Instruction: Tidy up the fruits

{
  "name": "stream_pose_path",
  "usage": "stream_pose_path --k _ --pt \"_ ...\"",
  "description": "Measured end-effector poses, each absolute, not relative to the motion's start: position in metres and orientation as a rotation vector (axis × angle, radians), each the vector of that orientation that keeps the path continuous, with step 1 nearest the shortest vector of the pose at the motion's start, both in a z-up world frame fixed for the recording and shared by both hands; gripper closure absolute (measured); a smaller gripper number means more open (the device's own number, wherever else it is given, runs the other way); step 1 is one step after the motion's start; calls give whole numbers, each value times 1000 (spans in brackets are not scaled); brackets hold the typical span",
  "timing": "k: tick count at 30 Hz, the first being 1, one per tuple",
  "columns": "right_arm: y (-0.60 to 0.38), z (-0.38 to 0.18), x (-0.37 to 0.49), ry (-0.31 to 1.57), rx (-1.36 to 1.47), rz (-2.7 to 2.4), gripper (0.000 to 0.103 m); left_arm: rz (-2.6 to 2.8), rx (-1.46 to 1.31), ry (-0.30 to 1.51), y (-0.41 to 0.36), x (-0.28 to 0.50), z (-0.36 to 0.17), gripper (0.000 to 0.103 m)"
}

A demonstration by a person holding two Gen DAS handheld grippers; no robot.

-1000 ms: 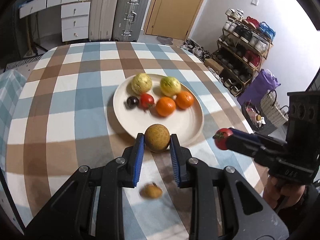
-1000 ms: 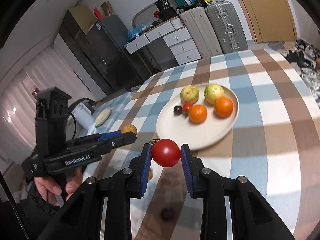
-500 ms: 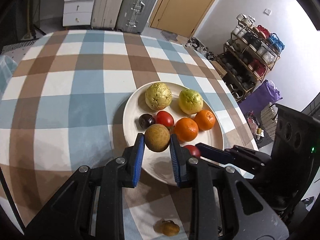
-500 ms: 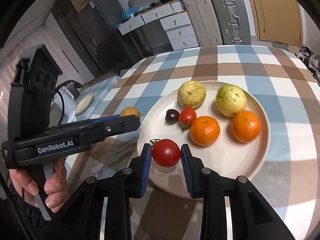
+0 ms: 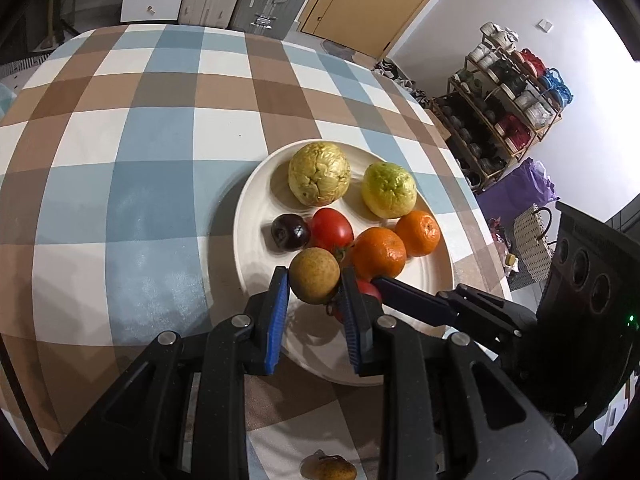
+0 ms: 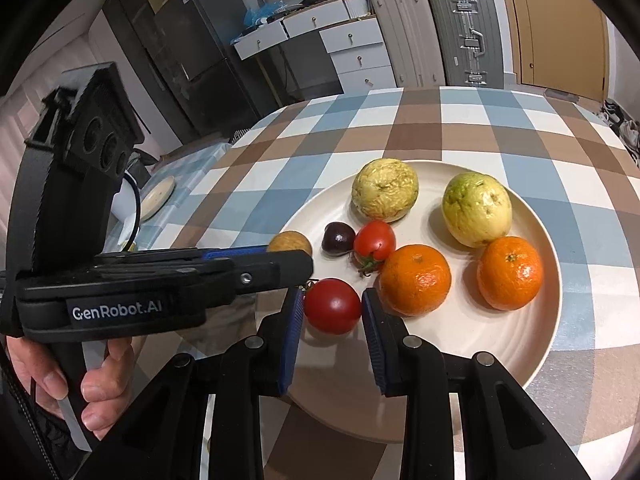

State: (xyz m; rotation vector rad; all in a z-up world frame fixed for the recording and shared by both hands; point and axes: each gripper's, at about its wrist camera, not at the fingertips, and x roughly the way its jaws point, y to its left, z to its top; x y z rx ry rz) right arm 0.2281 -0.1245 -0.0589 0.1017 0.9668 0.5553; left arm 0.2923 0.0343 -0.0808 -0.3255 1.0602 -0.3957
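Both claws have come in over the round cream plate [image 6: 536,344]: left claw [image 5: 315,280] pinching a round brown fruit [image 5: 315,276], right claw [image 6: 332,306] clamping a red tomato [image 6: 333,306], near rim free

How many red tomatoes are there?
2. One tomato lies on the plate beside the dark plum. The other tomato is held in the right gripper jaws over the plate. None seem hidden.
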Motion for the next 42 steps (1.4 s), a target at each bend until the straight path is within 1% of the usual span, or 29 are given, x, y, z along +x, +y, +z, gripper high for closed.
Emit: stream_pose_path --k 6,8,10,11,12,15,17,19,20,21,22,23,26,27,28,29,32,35,36,41,42 --pt "-118 -60 228 958 88 542 72 -390 -329 1047 34 292 -78 80" --pt "-117 -61 228 958 81 534 70 -398 -318 1035 33 291 -75 79" --pt "-121 -60 226 952 84 531 61 -407 -299 1019 33 288 -70 68" --pt "-125 -58 224 946 88 529 60 -404 -293 1010 33 285 -68 59" --pt "-131 -55 221 934 95 525 59 -398 -291 1002 34 284 -65 57" --pt "-144 -45 209 909 102 522 52 -403 -307 984 38 277 -57 57" --pt "-155 -37 201 888 122 513 51 -390 -298 965 40 269 -50 57" --pt "-165 -30 193 875 144 507 47 -382 -281 946 39 259 -43 56" --pt "-170 -26 189 866 151 500 44 -378 -274 934 39 254 -39 52" --pt "-175 -22 184 853 161 492 37 -375 -263 920 37 248 -35 43" --pt "-181 -17 177 834 176 489 32 -368 -250 912 36 243 -31 37" --pt "-186 -13 173 817 187 489 30 -360 -235 899 33 235 -26 31" --pt "-198 2 155 765 215 479 28 -343 -189 841 26 211 -8 25" --pt "-200 6 150 752 217 475 23 -333 -177 821 24 202 -3 19" --pt "-203 11 142 734 217 468 16 -324 -167 799 22 192 2 18" --pt "-206 15 136 720 215 464 14 -318 -158 781 20 180 6 16" --pt "-210 29 116 672 179 448 13 -276 -108 726 13 148 17 14" --pt "-216 41 95 622 168 440 10 -244 -72 669 7 117 26 1" --pt "-218 44 87 606 173 435 8 -238 -68 647 6 106 29 1" --pt "-230 53 61 557 178 423 8 -207 -63 599 5 66 32 1" --pt "-232 54 57 552 182 424 6 -201 -60 597 4 60 31 1"
